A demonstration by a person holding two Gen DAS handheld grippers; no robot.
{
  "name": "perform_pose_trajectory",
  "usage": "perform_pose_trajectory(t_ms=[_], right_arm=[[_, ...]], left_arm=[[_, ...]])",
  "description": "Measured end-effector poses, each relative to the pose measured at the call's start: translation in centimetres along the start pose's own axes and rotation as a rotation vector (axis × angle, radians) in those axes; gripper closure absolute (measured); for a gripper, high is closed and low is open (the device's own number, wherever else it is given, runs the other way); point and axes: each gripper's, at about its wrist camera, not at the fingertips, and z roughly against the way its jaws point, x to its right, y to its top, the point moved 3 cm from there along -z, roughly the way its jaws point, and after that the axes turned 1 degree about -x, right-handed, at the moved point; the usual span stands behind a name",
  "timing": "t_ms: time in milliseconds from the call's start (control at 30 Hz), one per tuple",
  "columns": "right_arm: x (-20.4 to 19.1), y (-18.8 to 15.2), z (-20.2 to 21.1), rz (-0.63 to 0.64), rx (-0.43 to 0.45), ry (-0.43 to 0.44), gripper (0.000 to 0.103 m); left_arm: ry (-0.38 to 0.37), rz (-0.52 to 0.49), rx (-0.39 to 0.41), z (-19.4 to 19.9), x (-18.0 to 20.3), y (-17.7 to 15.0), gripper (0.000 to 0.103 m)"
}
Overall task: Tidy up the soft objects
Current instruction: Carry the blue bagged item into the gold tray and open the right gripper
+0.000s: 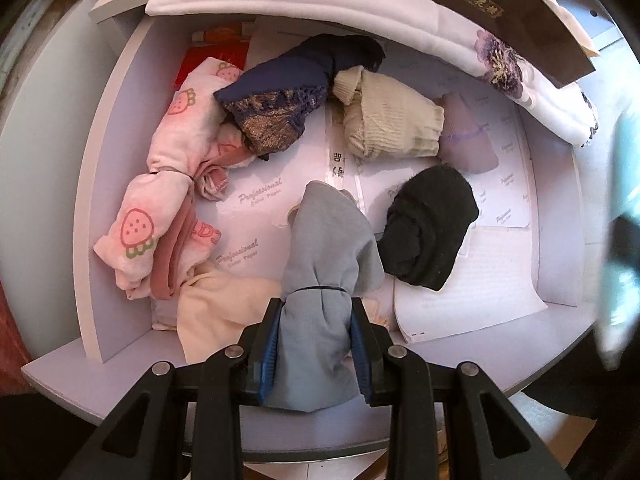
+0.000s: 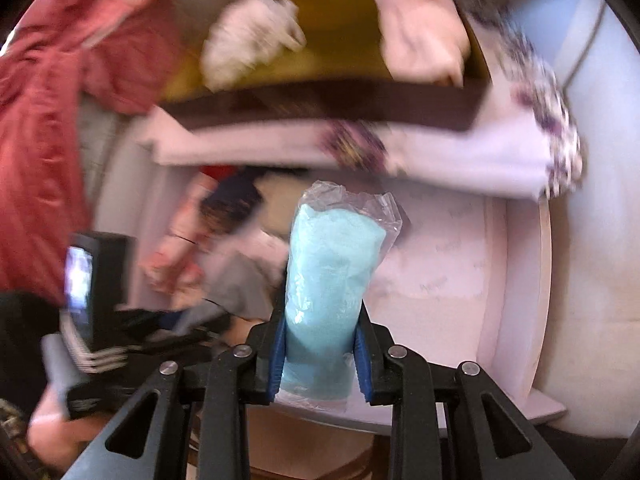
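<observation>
Inside the pale drawer (image 1: 120, 184), lined with printed paper sheets (image 1: 256, 216), the left gripper (image 1: 316, 344) had its jaws clenched on a grey-blue rolled garment (image 1: 328, 256). The roll stood between the two blue pads (image 1: 267, 354), pinched just below a thin dark band tied around its middle, with its wider end fanning forward past the jaw tips onto the paper and its other end bulging back toward the camera. Beside it on the right lay a black rolled garment (image 1: 430, 226), close but seemingly apart from it. Farther in sat a beige ribbed roll (image 1: 390, 118), a navy lace-edged roll (image 1: 296, 80) and, along the left wall, a pink strawberry-print bundle (image 1: 160, 184). A cream cloth (image 1: 218, 312) lay crumpled just left of the left jaw. A white floral-print fabric (image 1: 440, 40) hung over the drawer's far edge.

In the right wrist view — blurred throughout — the right gripper (image 2: 320, 356) had its jaws closed on a light-blue towel in a clear plastic bag (image 2: 334, 260). The bag stood upright between the pads, gripped near its lower end, with most of its length and its crinkled open top reaching beyond the tips over the drawer. A red garment (image 2: 44, 128) filled the left side of that view.
</observation>
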Motion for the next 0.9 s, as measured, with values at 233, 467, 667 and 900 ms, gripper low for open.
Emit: perform_pose_trajectory(t_ms=[233, 467, 667, 900], right_arm=[[-1.7, 6.6, 4.4, 0.032, 0.145, 0.011, 0.073], [-2.5, 14.8, 3.9, 0.04, 0.178, -0.045, 0.073], [-1.9, 19.5, -1.2, 0.049, 0.112, -0.157, 0.073], [-1.1, 22.0, -6.1, 0.031, 0.016, -0.188, 0.071]], left_arm=[[-0.002, 0.009, -0.004, -0.3, -0.1, 0.0, 0.071], [0.013, -0.002, -0.005, -0.1, 0.1, -0.1, 0.071], [0.008, 0.006, -0.007, -0.2, 0.2, -0.1, 0.071], [0.014, 0.0, -0.008, -0.2, 0.0, 0.0, 0.071]])
